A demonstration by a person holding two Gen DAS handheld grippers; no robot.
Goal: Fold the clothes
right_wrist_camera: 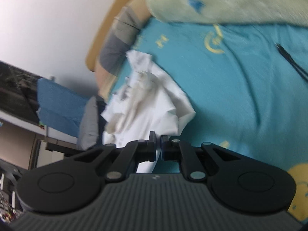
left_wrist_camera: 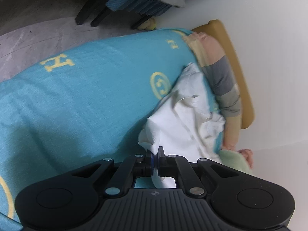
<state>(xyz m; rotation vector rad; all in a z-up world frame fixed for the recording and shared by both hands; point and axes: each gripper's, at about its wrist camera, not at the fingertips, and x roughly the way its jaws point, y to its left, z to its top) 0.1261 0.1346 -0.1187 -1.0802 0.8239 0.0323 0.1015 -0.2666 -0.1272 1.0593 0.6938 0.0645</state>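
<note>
Left wrist view shows my left gripper [left_wrist_camera: 155,155] clenched on an edge of the white garment [left_wrist_camera: 184,119]; the cloth passes between the two fingers and comes out behind them. In the right wrist view my right gripper [right_wrist_camera: 157,141] is also closed on white cloth, with only a thin gap that the fabric fills. I judge that I hold two points of the same garment [right_wrist_camera: 152,104], so that I can lift it and spread it flat before the first fold.

The garment lies on the turquoise blanket [left_wrist_camera: 86,96] of the bed, near the edge where the yellow headboard [left_wrist_camera: 234,61] stands. It is crumpled, with many wrinkles and no clear shape; I cannot tell if it is a shirt. Just beside it, along the headboard edge, lies a striped grey and beige cloth [left_wrist_camera: 225,77]. A pale green fleece [right_wrist_camera: 221,0] rests further along that edge. Both pictures are blurred by motion.
</note>
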